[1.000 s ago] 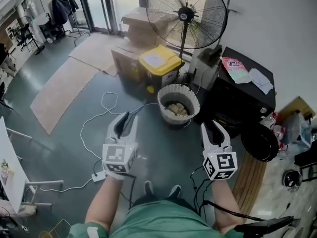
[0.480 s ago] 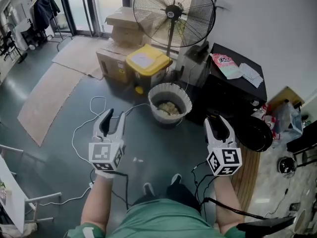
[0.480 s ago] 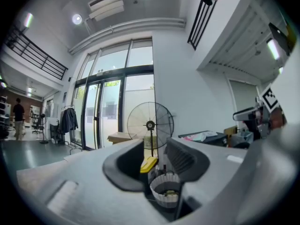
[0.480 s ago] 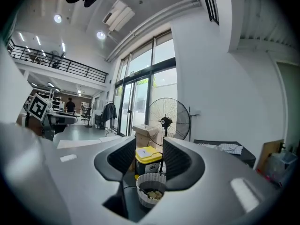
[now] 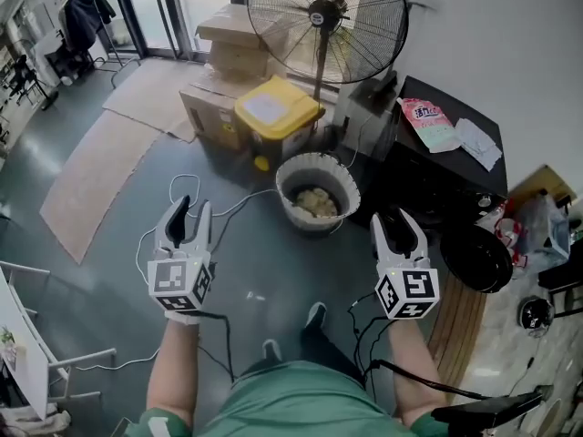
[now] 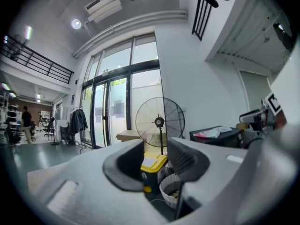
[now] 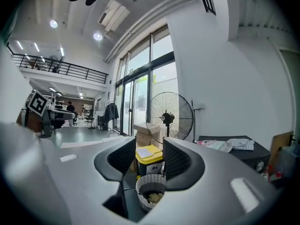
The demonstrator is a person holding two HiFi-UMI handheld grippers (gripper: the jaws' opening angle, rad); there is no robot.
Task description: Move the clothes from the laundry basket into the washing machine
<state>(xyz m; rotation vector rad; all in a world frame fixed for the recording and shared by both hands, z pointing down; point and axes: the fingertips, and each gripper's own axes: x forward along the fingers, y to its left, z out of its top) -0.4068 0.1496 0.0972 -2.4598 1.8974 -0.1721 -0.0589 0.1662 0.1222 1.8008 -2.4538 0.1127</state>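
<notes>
A round white laundry basket (image 5: 317,167) stands on the grey floor with pale clothes (image 5: 316,202) inside. The black washing machine (image 5: 439,167) is right of it, its round door (image 5: 478,260) low at the front. My left gripper (image 5: 189,209) hovers left of the basket, open and empty. My right gripper (image 5: 396,221) hovers right of the basket, near the machine, also open with nothing between its jaws. The basket (image 7: 151,187) shows between the jaws of the right gripper (image 7: 149,156) in the right gripper view, and the basket (image 6: 169,190) shows past the left gripper (image 6: 157,158) in the left gripper view.
A yellow-lidded bin (image 5: 276,116), cardboard boxes (image 5: 228,53) and a large standing fan (image 5: 326,21) sit behind the basket. White cables (image 5: 182,189) run across the floor. A detergent bag (image 5: 428,121) lies on the machine. Flat cardboard (image 5: 96,167) lies to the left.
The left gripper has drifted left, away from the basket. The right gripper has shifted a little toward the machine and its jaws stand wider than a second ago.
</notes>
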